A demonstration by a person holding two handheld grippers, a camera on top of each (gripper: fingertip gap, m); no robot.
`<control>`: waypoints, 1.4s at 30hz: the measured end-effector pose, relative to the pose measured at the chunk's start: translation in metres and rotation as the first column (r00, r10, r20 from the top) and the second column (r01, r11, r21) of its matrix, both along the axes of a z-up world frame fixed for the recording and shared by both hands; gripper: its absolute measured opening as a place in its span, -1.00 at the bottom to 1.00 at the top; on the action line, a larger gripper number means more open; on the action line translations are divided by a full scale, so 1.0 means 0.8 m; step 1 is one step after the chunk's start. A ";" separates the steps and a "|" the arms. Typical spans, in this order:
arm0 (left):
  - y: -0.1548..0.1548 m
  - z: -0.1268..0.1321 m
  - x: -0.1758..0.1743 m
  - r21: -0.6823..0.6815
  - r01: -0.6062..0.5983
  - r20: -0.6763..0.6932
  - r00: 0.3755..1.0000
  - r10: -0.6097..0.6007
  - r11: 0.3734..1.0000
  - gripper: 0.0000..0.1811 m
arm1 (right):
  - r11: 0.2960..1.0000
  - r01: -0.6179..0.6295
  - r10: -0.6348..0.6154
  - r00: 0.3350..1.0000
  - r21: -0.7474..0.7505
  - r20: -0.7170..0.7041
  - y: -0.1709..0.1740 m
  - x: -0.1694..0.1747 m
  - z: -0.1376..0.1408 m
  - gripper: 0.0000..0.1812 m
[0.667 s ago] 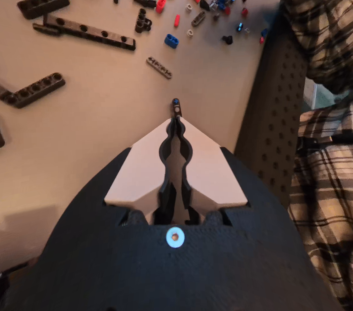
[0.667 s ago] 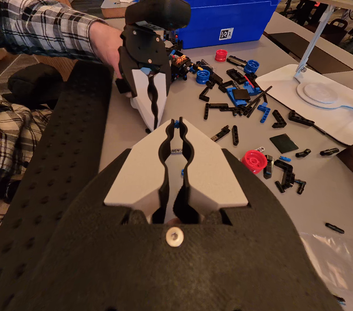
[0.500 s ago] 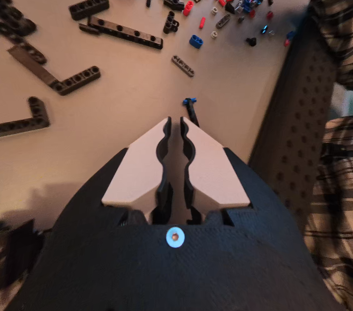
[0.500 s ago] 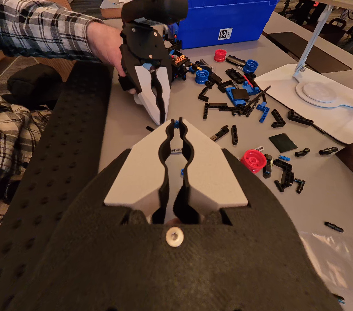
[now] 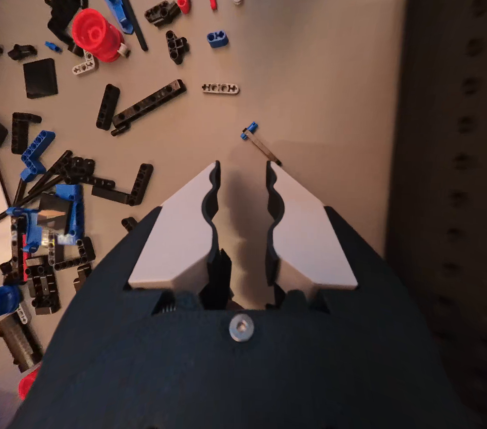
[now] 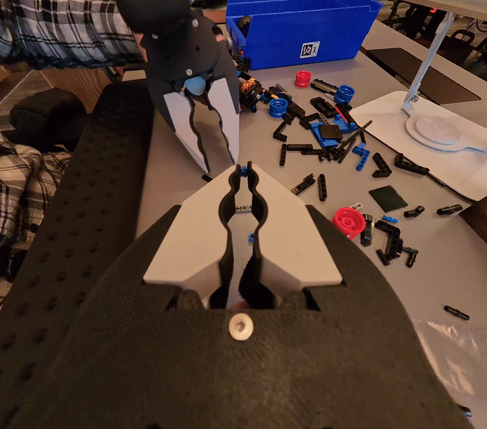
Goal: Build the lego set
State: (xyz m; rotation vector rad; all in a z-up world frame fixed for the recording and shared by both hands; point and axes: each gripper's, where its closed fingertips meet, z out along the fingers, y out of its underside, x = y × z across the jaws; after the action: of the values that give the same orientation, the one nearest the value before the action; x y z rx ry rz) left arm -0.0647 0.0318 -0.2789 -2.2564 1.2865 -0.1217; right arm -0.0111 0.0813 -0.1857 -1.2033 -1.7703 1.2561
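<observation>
My left gripper (image 5: 242, 166) is open and empty, held over the grey table (image 5: 303, 74). A thin black beam with a blue pin at its end (image 5: 259, 146) lies on the table just beyond the right fingertip. In the right wrist view the left gripper (image 6: 220, 166) points down at the table, and the black beam (image 6: 207, 177) lies by its tips. My right gripper (image 6: 243, 166) is shut on a small blue pin (image 6: 243, 171), held just in front of the left gripper's tips.
Loose black, blue and red pieces are scattered around, with a red wheel (image 5: 95, 34) (image 6: 347, 222). A partly built car (image 6: 249, 92), blue wheels (image 6: 278, 107), a blue bin (image 6: 303, 29) and a white lamp base (image 6: 432, 126) stand behind. A black perforated board (image 6: 79, 179) borders the table. The gap from one gripper's tips to the other's is roughly 12 cm.
My left gripper has opened, let go of the black beam with the blue pin, and drawn back from it. The beam now lies on the table. The right gripper has stayed put.
</observation>
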 end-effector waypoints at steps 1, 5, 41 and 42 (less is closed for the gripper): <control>-0.001 -0.006 0.001 0.003 0.005 -0.023 1.000 -0.005 1.000 -0.62 | 1.000 -0.002 0.002 1.000 0.002 0.000 -0.001 0.000 0.000 -0.98; 0.000 -0.006 0.017 0.055 0.020 -0.016 1.000 -0.019 0.998 -0.59 | 1.000 -0.001 0.001 1.000 0.002 -0.002 -0.001 0.000 0.001 -0.98; 0.002 -0.009 0.042 0.130 -0.261 -0.033 0.963 0.268 0.956 -0.92 | 1.000 0.002 -0.002 1.000 0.015 -0.004 -0.002 0.001 0.001 -0.98; 0.001 -0.008 0.045 0.136 -0.274 -0.021 0.960 0.279 0.952 -0.87 | 1.000 0.003 -0.003 1.000 0.016 -0.004 -0.001 0.001 0.002 -0.98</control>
State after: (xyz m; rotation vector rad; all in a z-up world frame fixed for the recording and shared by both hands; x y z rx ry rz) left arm -0.0286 0.0325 -0.2856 -2.3063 0.9536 0.1080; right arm -0.0102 0.0801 -0.1845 -1.1932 -1.7712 1.2393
